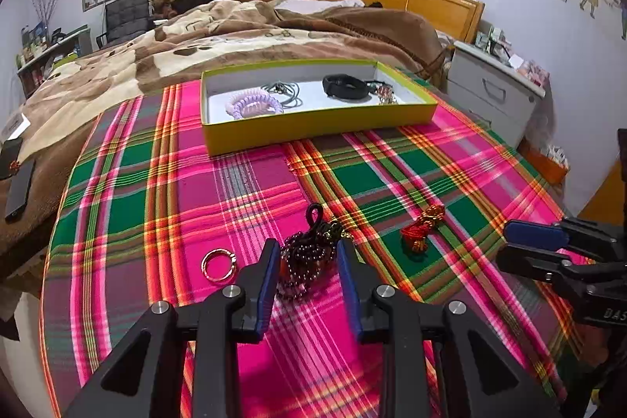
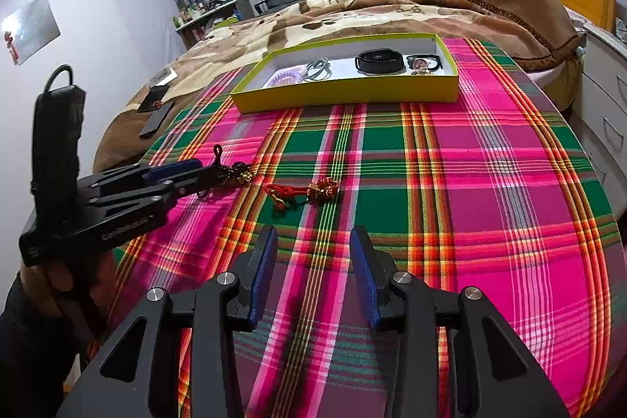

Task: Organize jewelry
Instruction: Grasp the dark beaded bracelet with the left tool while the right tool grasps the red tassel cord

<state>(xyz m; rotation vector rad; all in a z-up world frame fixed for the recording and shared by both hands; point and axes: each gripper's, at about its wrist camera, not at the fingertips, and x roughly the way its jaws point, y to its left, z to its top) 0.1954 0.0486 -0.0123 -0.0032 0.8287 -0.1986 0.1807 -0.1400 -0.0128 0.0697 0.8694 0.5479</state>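
My left gripper (image 1: 307,257) is open, its blue-padded fingers on either side of a dark beaded bracelet (image 1: 303,261) lying on the plaid cloth; it also shows in the right wrist view (image 2: 207,171). A gold ring (image 1: 218,264) lies to its left and a red-and-gold knotted cord (image 1: 421,228) to its right, also seen in the right wrist view (image 2: 299,192). My right gripper (image 2: 313,241) is open and empty, short of the cord. A yellow-green box (image 1: 313,128) at the far side holds a purple coil band (image 1: 250,102), a grey cord, a black band (image 1: 345,87) and small trinkets.
The plaid cloth (image 2: 490,183) covers a round surface beside a bed with a brown blanket (image 1: 235,34). Two dark phones (image 1: 17,187) lie on the blanket at left. A white drawer unit (image 1: 493,93) stands at right.
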